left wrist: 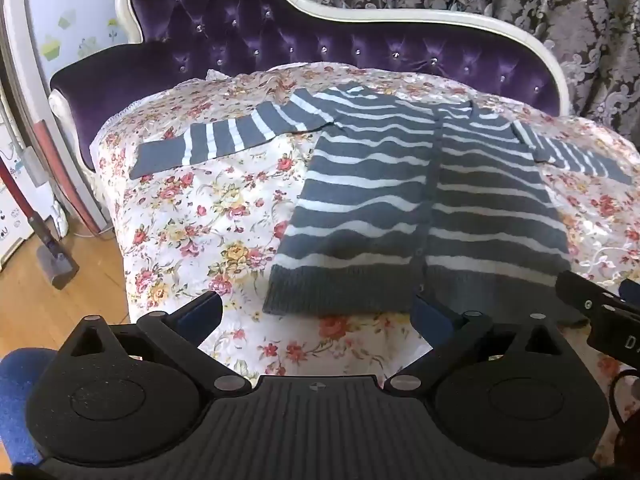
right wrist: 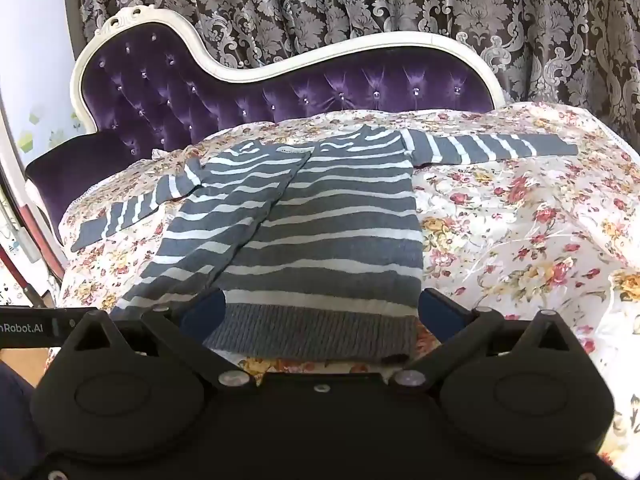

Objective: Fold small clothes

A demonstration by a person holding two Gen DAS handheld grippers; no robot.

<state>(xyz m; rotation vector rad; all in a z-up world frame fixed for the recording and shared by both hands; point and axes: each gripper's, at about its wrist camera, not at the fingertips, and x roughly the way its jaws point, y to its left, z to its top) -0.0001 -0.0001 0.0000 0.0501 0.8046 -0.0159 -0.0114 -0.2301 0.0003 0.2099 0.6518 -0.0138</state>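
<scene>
Vacuum only in left view; cardigan flat; both jaws apart.

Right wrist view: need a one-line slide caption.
Open right gripper poised over the ribbed hem of a grey-and-white striped cardigan laid flat, sleeves spread, on a floral bedspread.
</scene>
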